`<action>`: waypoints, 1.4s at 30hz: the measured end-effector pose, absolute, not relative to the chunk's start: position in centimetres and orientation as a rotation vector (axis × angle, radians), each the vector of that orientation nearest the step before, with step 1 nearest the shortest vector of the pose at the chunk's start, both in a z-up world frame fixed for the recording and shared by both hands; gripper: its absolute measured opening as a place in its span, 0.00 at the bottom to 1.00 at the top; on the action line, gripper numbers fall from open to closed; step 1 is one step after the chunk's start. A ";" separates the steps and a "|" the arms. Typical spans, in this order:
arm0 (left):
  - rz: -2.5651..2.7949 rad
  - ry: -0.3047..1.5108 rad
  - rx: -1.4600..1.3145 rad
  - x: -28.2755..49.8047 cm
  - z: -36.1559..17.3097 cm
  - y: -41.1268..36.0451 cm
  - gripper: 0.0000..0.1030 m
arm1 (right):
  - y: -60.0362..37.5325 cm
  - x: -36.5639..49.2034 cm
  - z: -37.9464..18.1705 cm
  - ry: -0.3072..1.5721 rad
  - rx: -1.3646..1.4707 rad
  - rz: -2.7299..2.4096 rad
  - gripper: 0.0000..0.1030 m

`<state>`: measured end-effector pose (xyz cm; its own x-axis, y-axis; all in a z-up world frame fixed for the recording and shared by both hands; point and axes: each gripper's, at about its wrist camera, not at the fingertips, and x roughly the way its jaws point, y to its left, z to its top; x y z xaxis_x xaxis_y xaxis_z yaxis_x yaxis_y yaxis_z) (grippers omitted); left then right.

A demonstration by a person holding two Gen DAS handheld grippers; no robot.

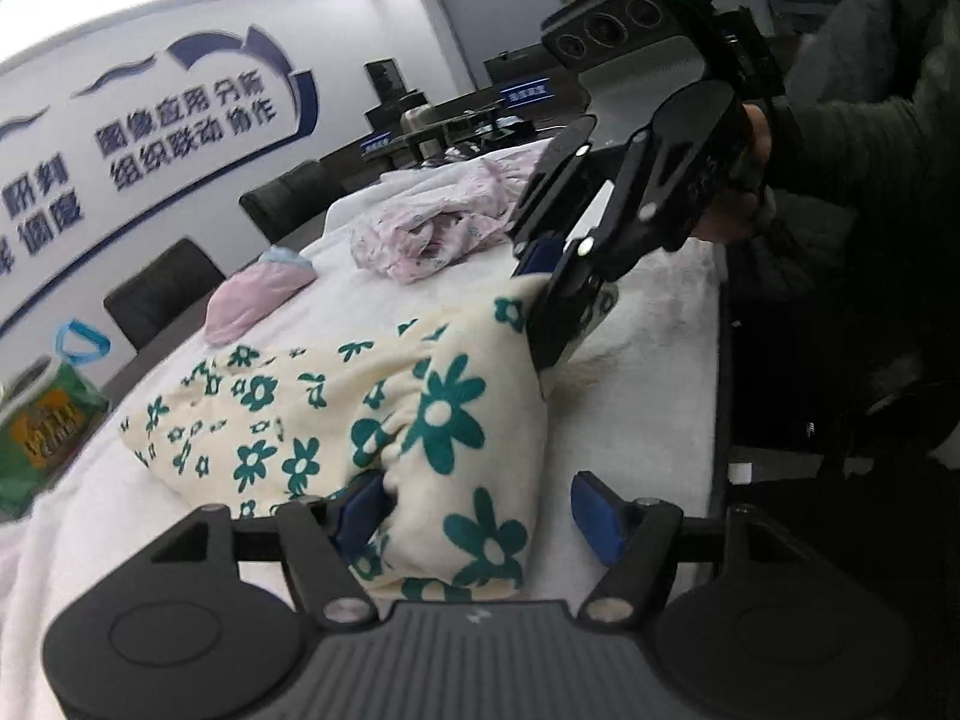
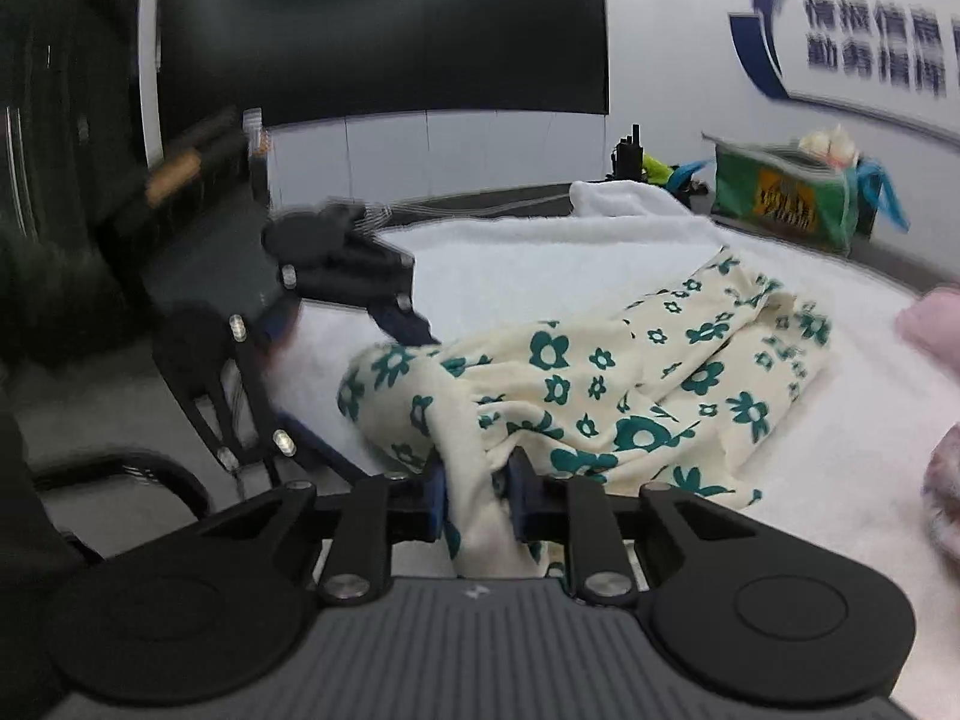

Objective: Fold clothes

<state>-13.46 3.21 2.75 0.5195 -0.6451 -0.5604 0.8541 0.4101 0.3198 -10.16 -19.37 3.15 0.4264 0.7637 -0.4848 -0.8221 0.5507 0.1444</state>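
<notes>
Cream floral-print cotton garment (image 1: 384, 414) lies bunched on the white-covered worktop (image 1: 648, 372), right claw (image 2: 477, 498) pinching 1 fold, left claw (image 1: 480, 507) gaping around another, so a lone-sided pull could skew it.

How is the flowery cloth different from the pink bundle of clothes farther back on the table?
The flowery cloth is cream with big teal flowers; the pink bundle is pale pink with only a tiny print. The flowery cloth lies close, with the right claw pinching its edge and the left claw open around a corner; no claw touches the pink bundle. Both are crumpled, unfolded, and rest on the white table cover.
</notes>
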 end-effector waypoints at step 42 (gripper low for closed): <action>-0.945 0.808 -0.278 -1.2 4.4 9.3 0.36 | -19.7 -1.1 4.9 0.647 0.099 1.028 0.34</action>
<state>-1.19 9.30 4.40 0.3261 -0.8071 -0.4922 0.6109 0.5773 -0.5418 -1.11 -19.74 4.88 0.3493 0.8200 -0.4534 -0.7635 0.5296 0.3696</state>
